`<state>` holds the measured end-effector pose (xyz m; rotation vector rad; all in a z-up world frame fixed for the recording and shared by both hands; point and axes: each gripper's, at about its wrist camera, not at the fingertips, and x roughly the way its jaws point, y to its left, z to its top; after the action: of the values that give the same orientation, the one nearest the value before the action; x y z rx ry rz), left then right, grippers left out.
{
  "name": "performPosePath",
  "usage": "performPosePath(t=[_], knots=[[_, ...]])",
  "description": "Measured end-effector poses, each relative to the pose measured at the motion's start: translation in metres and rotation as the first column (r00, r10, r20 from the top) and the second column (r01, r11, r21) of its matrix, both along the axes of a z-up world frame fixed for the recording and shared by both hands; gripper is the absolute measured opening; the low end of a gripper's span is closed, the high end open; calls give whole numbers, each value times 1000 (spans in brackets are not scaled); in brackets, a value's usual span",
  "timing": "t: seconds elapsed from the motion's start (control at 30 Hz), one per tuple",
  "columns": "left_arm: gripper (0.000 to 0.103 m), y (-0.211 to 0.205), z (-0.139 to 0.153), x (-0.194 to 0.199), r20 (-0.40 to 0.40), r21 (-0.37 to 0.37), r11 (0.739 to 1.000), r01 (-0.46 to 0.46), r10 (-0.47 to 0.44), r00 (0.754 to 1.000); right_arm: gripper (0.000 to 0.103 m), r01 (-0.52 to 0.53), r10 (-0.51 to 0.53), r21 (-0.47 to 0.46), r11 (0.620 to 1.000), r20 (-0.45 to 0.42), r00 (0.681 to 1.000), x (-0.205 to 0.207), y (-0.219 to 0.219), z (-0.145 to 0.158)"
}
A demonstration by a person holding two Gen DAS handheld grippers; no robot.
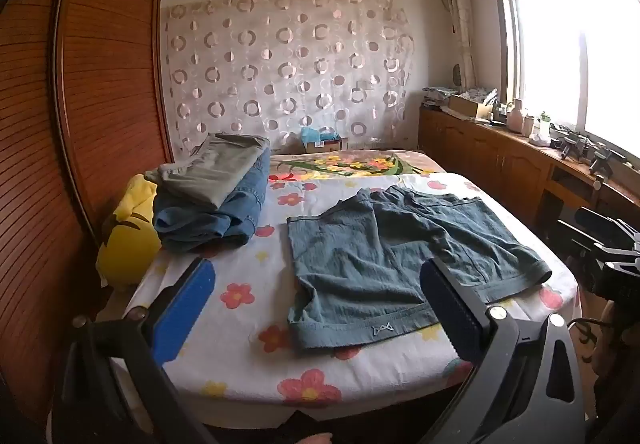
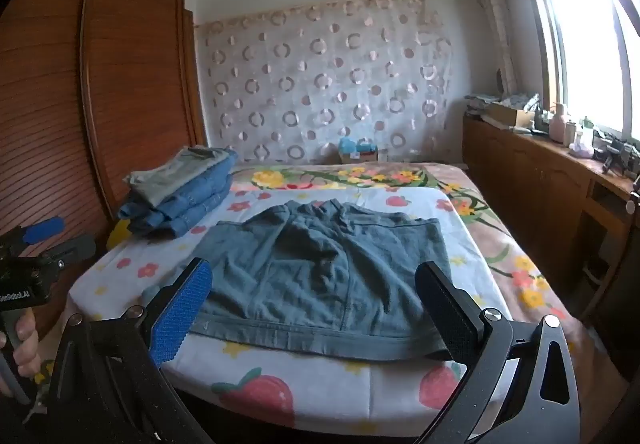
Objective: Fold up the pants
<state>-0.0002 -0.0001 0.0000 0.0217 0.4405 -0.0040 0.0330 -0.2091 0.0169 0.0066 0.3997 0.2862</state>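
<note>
A pair of teal shorts [image 1: 400, 260] lies spread flat on the flowered sheet of the bed, hems toward me; it also shows in the right wrist view [image 2: 320, 272]. My left gripper [image 1: 316, 296] is open and empty, held above the bed's near edge in front of the shorts. My right gripper [image 2: 316, 296] is open and empty, just above the shorts' near hem. The left gripper also shows at the left edge of the right wrist view [image 2: 40, 240], and the right gripper at the right edge of the left wrist view [image 1: 612, 248].
A stack of folded jeans and grey pants [image 1: 212, 196] sits at the bed's far left, next to a yellow pillow [image 1: 128, 240]. A wooden wardrobe [image 1: 100, 84] stands on the left. A wooden counter with clutter [image 1: 520, 148] runs under the window on the right.
</note>
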Motion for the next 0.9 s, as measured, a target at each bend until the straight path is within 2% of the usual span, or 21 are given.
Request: performPosePath(t=[0.9], knots=[[103, 0, 0, 0, -10, -17, 1000, -2, 2, 1000, 103, 0, 0, 11, 1000, 4, 1000, -2, -2, -2]])
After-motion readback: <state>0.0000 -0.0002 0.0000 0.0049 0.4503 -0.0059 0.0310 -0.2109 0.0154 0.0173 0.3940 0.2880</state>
